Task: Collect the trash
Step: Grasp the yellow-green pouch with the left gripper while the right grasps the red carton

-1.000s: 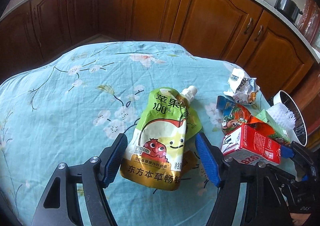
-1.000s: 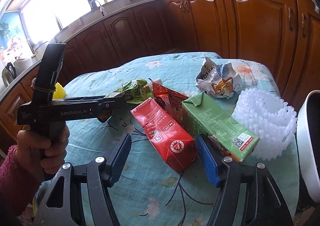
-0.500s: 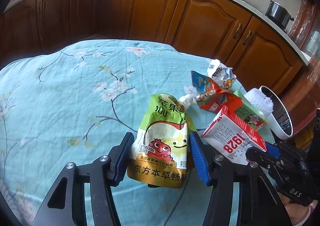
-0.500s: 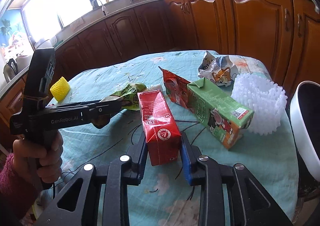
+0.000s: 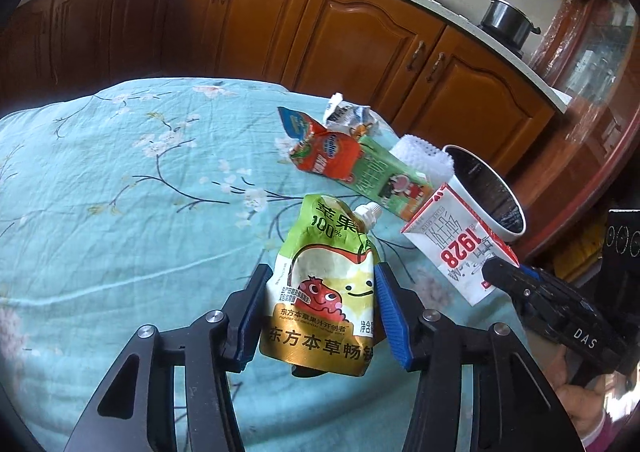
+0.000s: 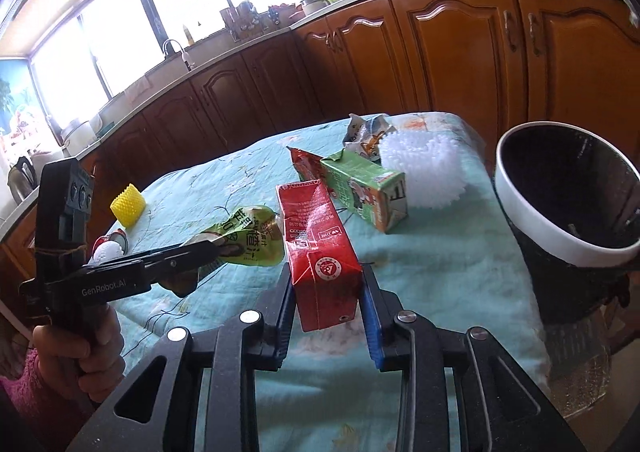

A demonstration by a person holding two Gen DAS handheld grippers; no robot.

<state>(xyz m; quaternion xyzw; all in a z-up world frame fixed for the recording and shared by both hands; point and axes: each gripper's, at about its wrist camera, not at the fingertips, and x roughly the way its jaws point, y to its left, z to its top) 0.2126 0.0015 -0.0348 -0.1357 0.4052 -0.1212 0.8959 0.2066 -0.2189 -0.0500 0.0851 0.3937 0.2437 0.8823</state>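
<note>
Trash lay scattered over the right half of a counter [image 5: 120, 180] draped in a pale turquoise cloth printed with blossoming branches. Largest of all was the bin [image 6: 568, 192], a round white-rimmed tub with a dark inside, standing off the counter's right edge at the right of the right wrist view. Next in size, a white knobbly foam sleeve [image 6: 420, 168] sat just left of the bin near the counter's far right corner.

A red milk carton [image 6: 320, 248], creased, with white print and a round logo, stood lifted off the cloth in the middle of the right wrist view, pinched between the blue pads of the right claw [image 6: 326, 316], which was clamped on its lower end. In the left wrist view its white side showed "1928" in red.

A green and gold juice pouch [image 5: 328, 284] with a white spout, a red cartoon fruit and a yellow smiling one, hung at lower centre between the pads of the left claw [image 5: 320, 316]; the jaws were closing and pressed both its edges.

Behind these lay a green drink carton [image 6: 364, 188] on its side, a torn orange-red wrapper [image 5: 328, 160] touching it, and a crumpled white wrapper [image 6: 366, 132] farthest back. Smallest, a yellow ribbed foam sleeve [image 6: 128, 204] stood alone at the left.
</note>
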